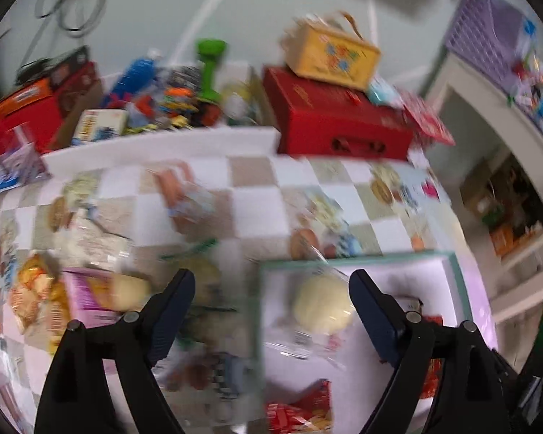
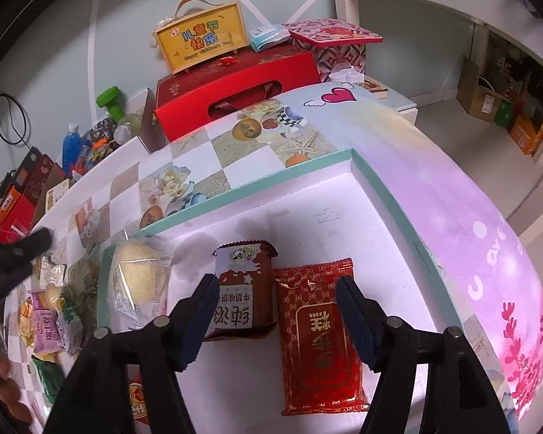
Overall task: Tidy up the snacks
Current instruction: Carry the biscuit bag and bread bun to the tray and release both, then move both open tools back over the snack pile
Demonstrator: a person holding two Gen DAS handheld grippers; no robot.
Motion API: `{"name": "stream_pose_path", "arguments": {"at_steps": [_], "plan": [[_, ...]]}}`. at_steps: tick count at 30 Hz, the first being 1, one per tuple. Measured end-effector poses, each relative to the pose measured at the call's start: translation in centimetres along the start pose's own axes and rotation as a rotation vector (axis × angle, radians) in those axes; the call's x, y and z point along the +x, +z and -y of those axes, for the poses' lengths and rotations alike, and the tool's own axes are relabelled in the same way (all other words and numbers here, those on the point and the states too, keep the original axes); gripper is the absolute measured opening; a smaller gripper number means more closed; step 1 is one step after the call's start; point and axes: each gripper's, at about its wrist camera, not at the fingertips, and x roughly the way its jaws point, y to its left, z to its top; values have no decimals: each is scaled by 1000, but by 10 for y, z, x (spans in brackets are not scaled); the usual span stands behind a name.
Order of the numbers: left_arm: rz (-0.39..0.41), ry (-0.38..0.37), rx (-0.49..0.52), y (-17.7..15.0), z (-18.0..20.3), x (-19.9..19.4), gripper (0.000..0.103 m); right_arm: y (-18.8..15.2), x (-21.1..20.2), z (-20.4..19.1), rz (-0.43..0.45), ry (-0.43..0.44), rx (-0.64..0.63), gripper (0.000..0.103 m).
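Note:
A shallow white box with a teal rim lies on the checkered tablecloth. Inside it are a pale bun in a clear wrapper, a brown snack packet and a red gold-patterned packet. My right gripper hovers open above the two packets, its pads clear of them. In the blurred left wrist view my left gripper stands wide open over the box rim, with the bun lying below between its fingers. Loose snacks, among them a pink pack, are heaped left of the box.
At the back of the table stand a red gift case with a yellow handled box on top, a green dumbbell, a blue bottle and more boxes. A white shelf unit rises on the right.

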Motion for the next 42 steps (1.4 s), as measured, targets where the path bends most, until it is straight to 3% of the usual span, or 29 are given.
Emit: {"name": "stream_pose_path", "arguments": {"at_steps": [3,10,14,20,27,35,42], "plan": [[84,75,-19,8,-30,-28,93,0,-3,-2,6,-12,-13,74],[169,205,-59,16,-102,-99,93,-2,-19,-19,29,-13,-67,74],[191,259,-75,9,-133,-142,93,-9,-37,-35,60,-18,-117,74],[217,369,-12,-12,-167,-203,93,-26,-63,-51,67,10,-132,74],[239,427,-32,-33,-202,-269,93,-39,-110,-68,85,26,-180,74],[226,471,-4,-72,-207,-325,93,-55,-151,-97,116,81,-280,74],[124,553,36,-128,-223,-328,93,-90,-149,-117,72,112,-336,74]]}}
